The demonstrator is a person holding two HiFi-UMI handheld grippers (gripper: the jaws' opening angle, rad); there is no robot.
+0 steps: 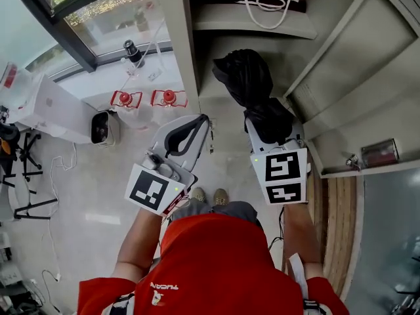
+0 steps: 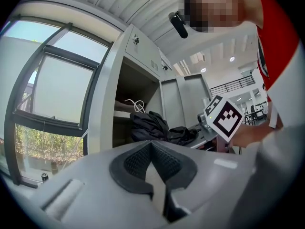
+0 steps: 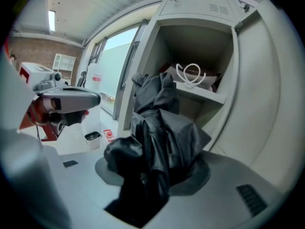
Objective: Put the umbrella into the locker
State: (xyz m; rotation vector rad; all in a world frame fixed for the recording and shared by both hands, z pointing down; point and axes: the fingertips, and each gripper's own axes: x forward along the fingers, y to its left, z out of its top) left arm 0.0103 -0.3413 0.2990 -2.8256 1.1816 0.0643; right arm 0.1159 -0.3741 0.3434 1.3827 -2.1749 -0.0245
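My right gripper (image 1: 272,131) has its jaws clamped on the black folded fabric umbrella (image 1: 244,77). In the right gripper view the crumpled cloth fills the gap between the two pads and spills out over them. From the head view the umbrella runs from the gripper toward 12 o'clock. Its bunched far end sits at the mouth of the tall grey metal locker (image 1: 298,35), below the pale inner shelf (image 1: 223,20). I cannot tell whether that end has crossed the threshold or touches anything inside.

A white looped cord (image 1: 266,4) lies on the shelf, at 12 o'clock from the umbrella. The locker's grey door (image 1: 348,54) stands swung open at about 2 o'clock from my right gripper.

My left gripper (image 1: 198,126) is at 9 o'clock of the right one, near it but apart. It points roughly level toward the locker's left edge. Its black ribbed pads meet at the tips with nothing between them, so it is closed and empty.

At 10 o'clock of the left gripper, two red-topped clear containers (image 1: 126,98) stand on the pale floor by the large window (image 1: 111,12).
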